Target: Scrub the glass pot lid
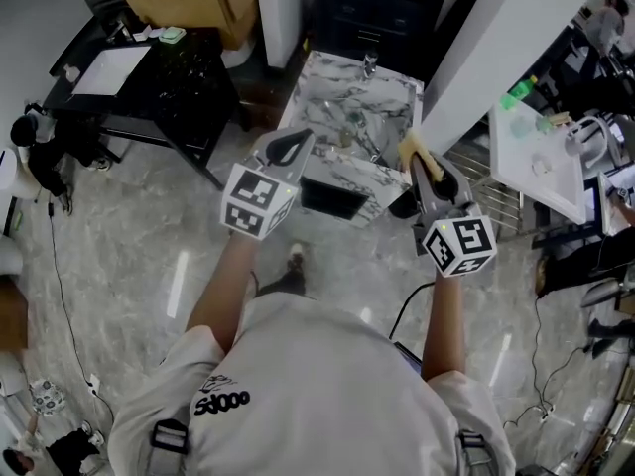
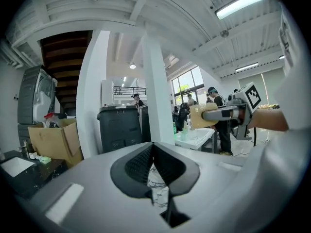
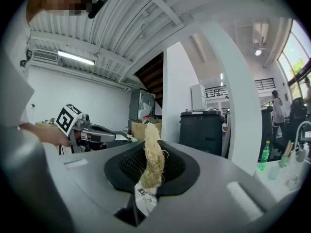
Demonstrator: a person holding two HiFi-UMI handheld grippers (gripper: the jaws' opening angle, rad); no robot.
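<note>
- what's in the left gripper (image 2: pixel 153 154)?
- nothing. its jaws are pressed together.
- and the right gripper (image 3: pixel 153 166)?
- its jaws pinch a rough yellow scrubber (image 3: pixel 151 137).
- where's the glass lid?
- can't tell. the marble sink (image 1: pixel 327 82) below is too small and blurry.

Bright even indoor light, long white ceiling tube lamp (image 2: pixel 241 5) glowing, tall windows (image 3: pixel 299 52) blown out by daylight, streaky glare on polished grey marble floor (image 1: pixel 149 246), fisheye bulge and black corners in both gripper views, pale fibrous scrubber (image 3: pixel 151 154) sharp
</note>
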